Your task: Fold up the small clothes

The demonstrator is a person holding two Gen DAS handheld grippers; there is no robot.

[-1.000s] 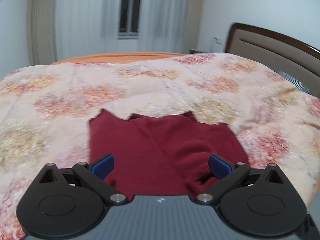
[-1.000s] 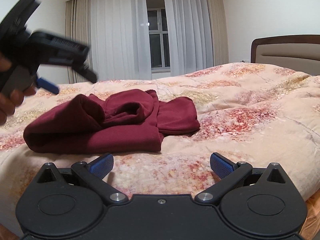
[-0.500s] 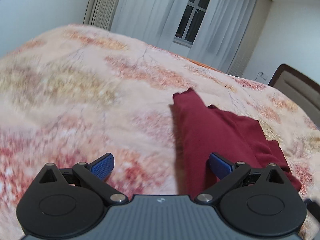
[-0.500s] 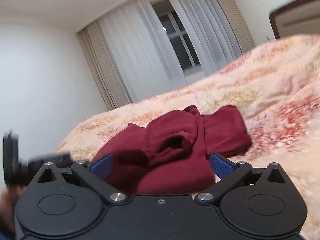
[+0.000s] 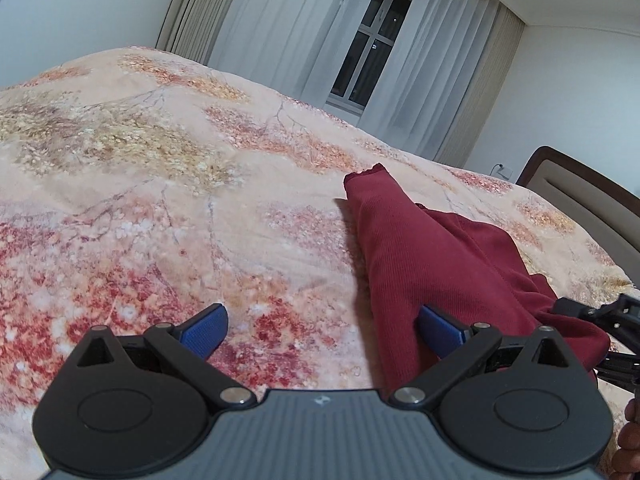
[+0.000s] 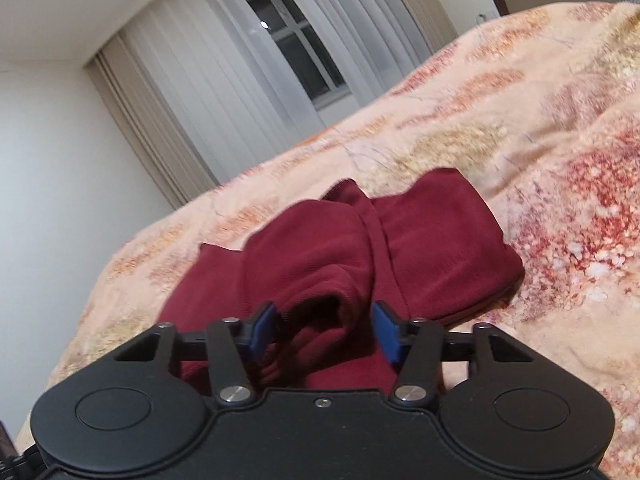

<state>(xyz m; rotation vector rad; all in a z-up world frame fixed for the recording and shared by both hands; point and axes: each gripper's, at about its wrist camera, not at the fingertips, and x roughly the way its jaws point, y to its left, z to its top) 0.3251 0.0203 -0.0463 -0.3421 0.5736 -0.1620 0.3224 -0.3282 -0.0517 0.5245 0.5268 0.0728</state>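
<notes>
Garment (image 6: 352, 256): dark red, bunched, lying on the bed (image 6: 540, 92); lower centre of the right wrist view, right of centre in the left wrist view (image 5: 432, 256). Right gripper (image 6: 325, 330): fingers (image 6: 384, 328) have just been closing, a fold of the garment between them; contact with the pads cannot be confirmed. Left gripper (image 5: 322, 326): fingers (image 5: 204, 328) released and spread wide, one over the quilt, one at the garment's edge.

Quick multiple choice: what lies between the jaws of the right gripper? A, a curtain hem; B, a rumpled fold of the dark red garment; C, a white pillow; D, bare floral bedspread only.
B: in the right wrist view a bunched fold of the dark red garment sits between the right gripper jaws, which have just been closing.
</notes>
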